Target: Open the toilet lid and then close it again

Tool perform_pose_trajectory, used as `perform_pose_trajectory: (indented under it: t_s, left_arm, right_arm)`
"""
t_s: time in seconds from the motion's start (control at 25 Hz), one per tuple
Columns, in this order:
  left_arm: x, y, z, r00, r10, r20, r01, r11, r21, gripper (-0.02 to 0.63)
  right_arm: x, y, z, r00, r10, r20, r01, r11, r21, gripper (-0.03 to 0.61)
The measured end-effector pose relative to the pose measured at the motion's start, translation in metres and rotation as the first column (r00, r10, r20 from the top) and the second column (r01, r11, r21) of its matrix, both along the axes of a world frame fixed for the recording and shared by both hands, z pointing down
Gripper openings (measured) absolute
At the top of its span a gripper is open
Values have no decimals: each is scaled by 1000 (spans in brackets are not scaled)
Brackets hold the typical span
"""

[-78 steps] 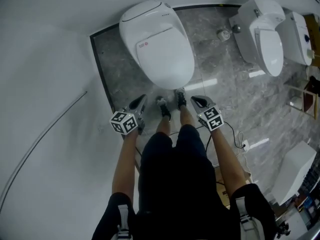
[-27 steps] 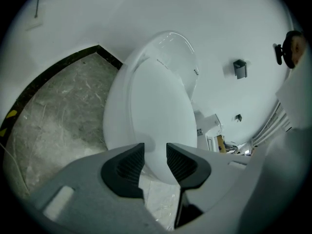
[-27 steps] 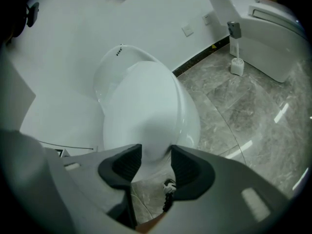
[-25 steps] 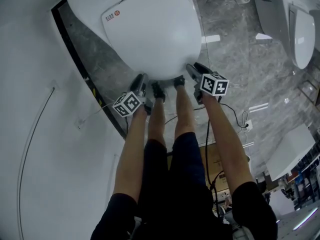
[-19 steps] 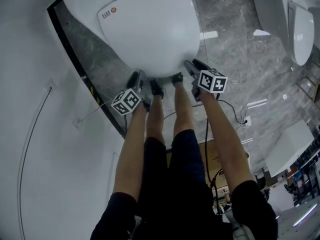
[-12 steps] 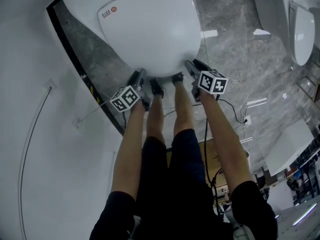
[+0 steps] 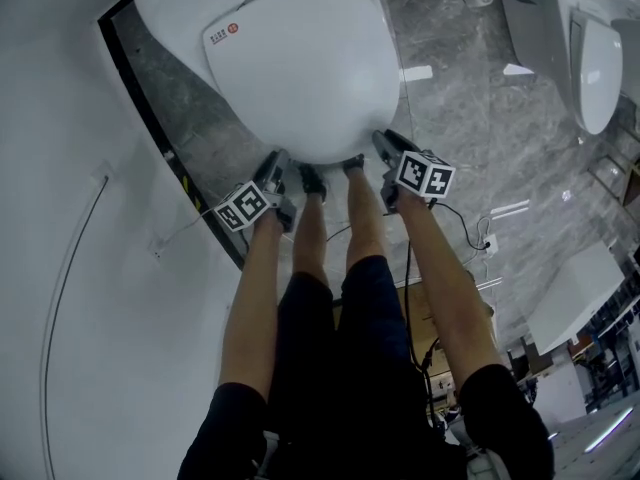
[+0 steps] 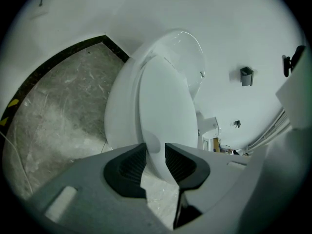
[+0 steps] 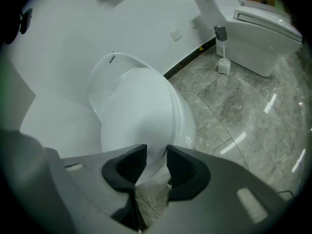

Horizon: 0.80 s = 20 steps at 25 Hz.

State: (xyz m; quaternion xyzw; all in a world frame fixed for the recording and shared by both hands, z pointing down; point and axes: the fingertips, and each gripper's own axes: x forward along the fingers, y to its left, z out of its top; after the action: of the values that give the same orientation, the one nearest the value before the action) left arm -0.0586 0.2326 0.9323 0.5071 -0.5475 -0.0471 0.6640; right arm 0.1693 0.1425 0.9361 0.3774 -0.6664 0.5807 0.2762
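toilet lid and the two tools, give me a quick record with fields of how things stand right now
lid state: toilet lid down, closed over the bowl
left tool: at the lid's front rim, rim between its jaws, which have just been closing; pads look to be on it
right tool: same at the rim's other side, jaws also just been closing
task stage: lid not yet lifted
nearby: second toilet on the grey marble floor
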Motion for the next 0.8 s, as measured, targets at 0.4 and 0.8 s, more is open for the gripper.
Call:
perform_pose_trajectory:
  t_s: [0.4,0.8]
  left_arm:
    - [1,-5,-36,988,-101,-115,103,995,9,107]
    - [-4,-13,-96,972,-162,-168,170,985,29,84]
  right_arm:
    - [5,-7,-49,974,191,123,-179,979,-101,63]
    - [1,-19,-117,927,242,286,-212,968,-133,51]
